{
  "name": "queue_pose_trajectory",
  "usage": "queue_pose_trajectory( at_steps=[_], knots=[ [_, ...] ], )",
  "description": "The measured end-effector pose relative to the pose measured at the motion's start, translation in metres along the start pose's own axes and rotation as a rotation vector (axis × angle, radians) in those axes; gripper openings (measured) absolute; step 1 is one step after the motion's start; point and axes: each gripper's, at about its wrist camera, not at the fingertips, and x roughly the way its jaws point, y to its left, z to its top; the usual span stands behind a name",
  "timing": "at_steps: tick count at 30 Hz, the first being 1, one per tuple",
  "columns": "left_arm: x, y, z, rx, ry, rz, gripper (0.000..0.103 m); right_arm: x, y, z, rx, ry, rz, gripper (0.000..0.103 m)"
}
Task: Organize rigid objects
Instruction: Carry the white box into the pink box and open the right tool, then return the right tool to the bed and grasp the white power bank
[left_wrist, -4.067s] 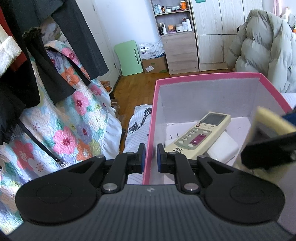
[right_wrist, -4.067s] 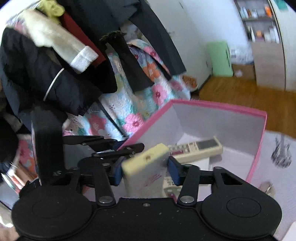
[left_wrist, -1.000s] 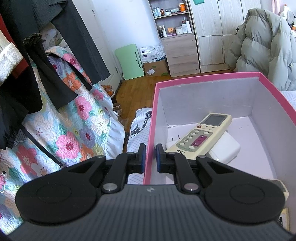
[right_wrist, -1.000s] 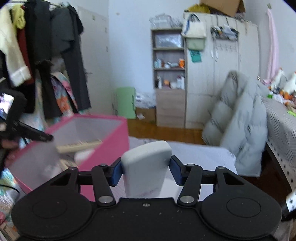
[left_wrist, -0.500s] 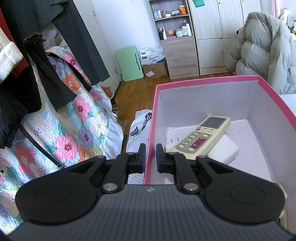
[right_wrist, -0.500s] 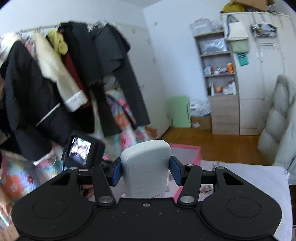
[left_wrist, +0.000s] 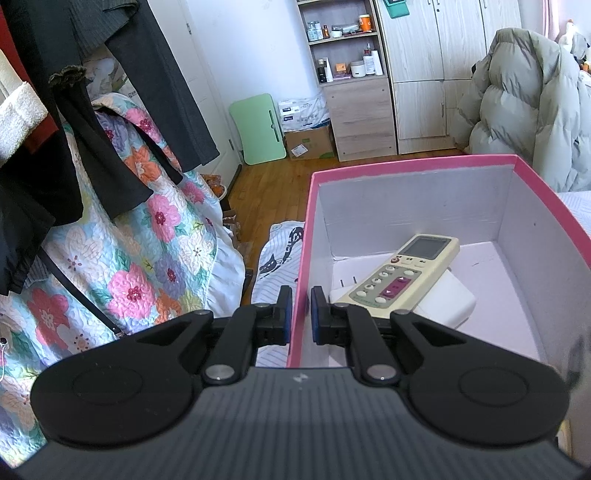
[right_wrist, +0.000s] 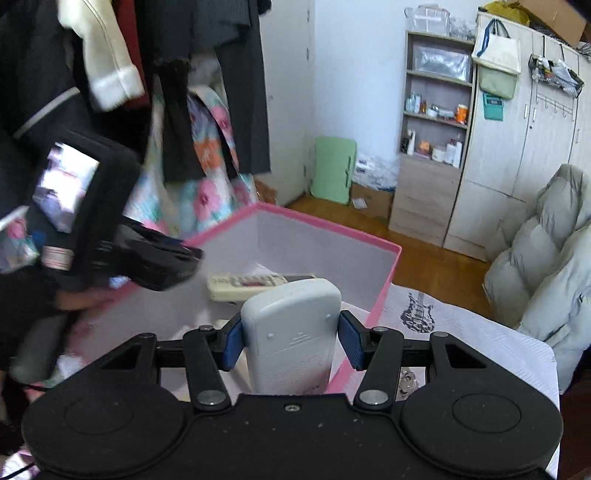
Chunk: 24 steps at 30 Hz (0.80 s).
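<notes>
Box (left_wrist: 406, 166) first: the pink box with white inside walls sits on a white bedspread (right_wrist: 461, 332) printed with a small guitar, and your left claw (left_wrist: 301, 314) is pinched narrow on its near-left wall, one blue pad outside and one inside, the pink edge running up between them. Inside the box a cream remote control (left_wrist: 402, 275) lies face up, its grey screen toward the far wall and its lower end resting on a flat white block (left_wrist: 448, 304); the block lies on the box floor, near the left wall. Your right claw (right_wrist: 290, 343) grips a pale grey remote (right_wrist: 291, 332) by its long sides, back face toward the camera, with the rounded end sticking out past the blue pads. In the right wrist view that grey remote hangs over the near corner of the box, with the cream remote just beyond it on the box floor; whether it has crossed fully inside the rim you cannot tell from here. The left claw shows blurred at that view's left edge, against the box wall. Around you hang dark clothes (left_wrist: 122, 92) over a floral quilt (left_wrist: 140, 258), with a grey puffer coat (left_wrist: 535, 110) off to the right and a wooden shelf unit (left_wrist: 347, 74) against the far wall.
</notes>
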Motion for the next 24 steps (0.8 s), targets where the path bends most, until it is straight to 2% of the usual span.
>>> queue_pose_trajectory(
  at_steps=[7, 13, 16, 19, 24],
  knots=[
    [0.000, 0.000, -0.001, -0.007, -0.001, -0.001, 0.009, 0.048, -0.011, 0.013, -0.012, 0.051, -0.035, 0.058],
    [0.000, -0.001, -0.001, -0.012, -0.002, -0.005, 0.009, 0.068, -0.013, 0.016, -0.025, 0.094, -0.053, 0.058],
    [0.000, -0.002, -0.001, -0.009, -0.002, -0.003, 0.009, 0.059, -0.010, 0.015, -0.033, 0.035, -0.080, 0.070],
    [-0.001, 0.000, -0.001, -0.008, -0.002, -0.002, 0.010, 0.036, -0.015, 0.018, 0.004, -0.036, -0.033, 0.071],
    [-0.003, 0.000, 0.000, -0.005, -0.003, 0.001, 0.010, -0.013, -0.034, 0.013, 0.049, -0.125, -0.016, 0.072]
  ],
)
